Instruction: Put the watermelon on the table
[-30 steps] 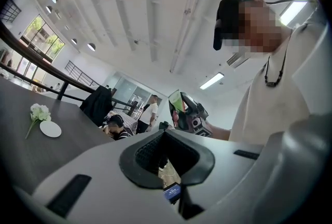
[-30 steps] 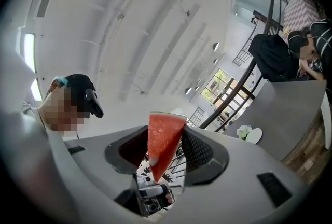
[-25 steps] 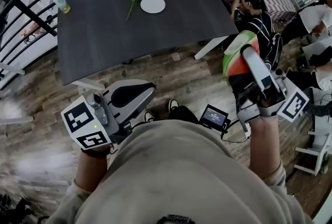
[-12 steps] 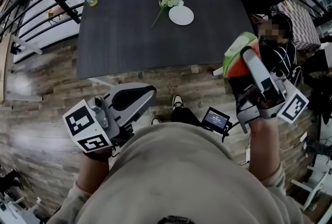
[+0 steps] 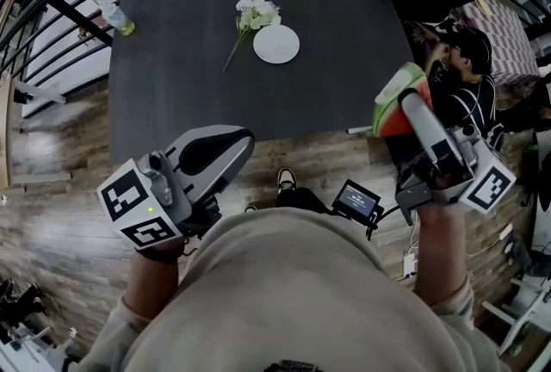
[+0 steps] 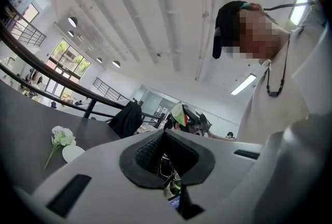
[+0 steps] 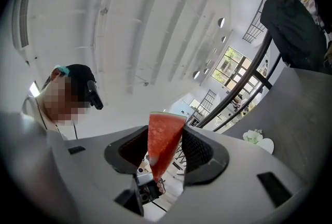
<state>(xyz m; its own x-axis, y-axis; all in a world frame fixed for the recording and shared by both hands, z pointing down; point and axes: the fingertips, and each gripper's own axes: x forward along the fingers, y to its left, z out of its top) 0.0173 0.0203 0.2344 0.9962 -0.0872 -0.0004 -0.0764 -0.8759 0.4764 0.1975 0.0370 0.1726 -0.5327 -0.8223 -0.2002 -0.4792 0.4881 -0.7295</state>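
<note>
Both forearms reach forward from the torso, each hand wrapped around a gripper handle, and the 2 tools point about level toward the dark table (image 5: 344,95) that lies just ahead of their tips. The right gripper (image 5: 411,103) pinches the watermelon (image 5: 389,114), a wedge-shaped slice. In the right gripper view the red flesh sits between the 2 black pads, with the narrow point running back toward the tool's body and the green rind facing out past the fingertips. The slice is carried in the jaws by the table's near right corner and is not lying on the tabletop. The left gripper (image 5: 234,140) is held to the left of the body, its marker cube (image 5: 138,207) nearest the wrist. Its jaws are pressed together at the tips with nothing between them. Ahead of the left tool and a little to its right, well onto the table, lie a white plate (image 5: 276,44) and a bunch of white flowers (image 5: 256,14) touching the plate's far edge. Beyond the right gripper, a person (image 5: 469,73) sits beside the table.
</note>
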